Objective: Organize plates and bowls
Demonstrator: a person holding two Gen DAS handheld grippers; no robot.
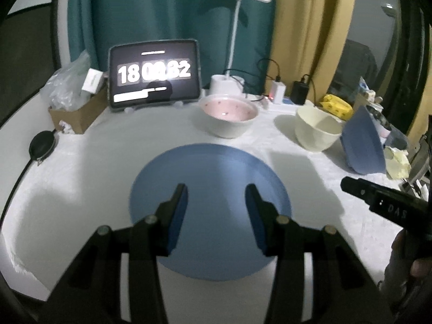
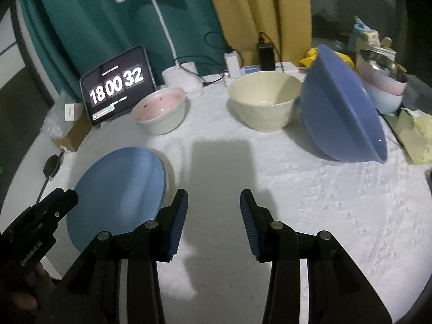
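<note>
Left wrist view has the left gripper (image 1: pixel 216 197) hanging over a blue plate (image 1: pixel 213 167) on the white tablecloth (image 1: pixel 81 178), its blue-padded fingers spread apart with nothing between them, and beyond the plate stand a pink bowl (image 1: pixel 229 116) and a cream bowl (image 1: pixel 317 128), with a blue bowl (image 1: pixel 363 145) tipped on its side just beside the cream one. Right wrist view shows the right gripper (image 2: pixel 214 202) likewise spread wide and empty above bare cloth, the blue plate to its left with a paler plate edge (image 2: pixel 168 172) showing beneath it, and a tablet (image 2: pixel 117 85) reading 18 00 32 behind the pink bowl.
</note>
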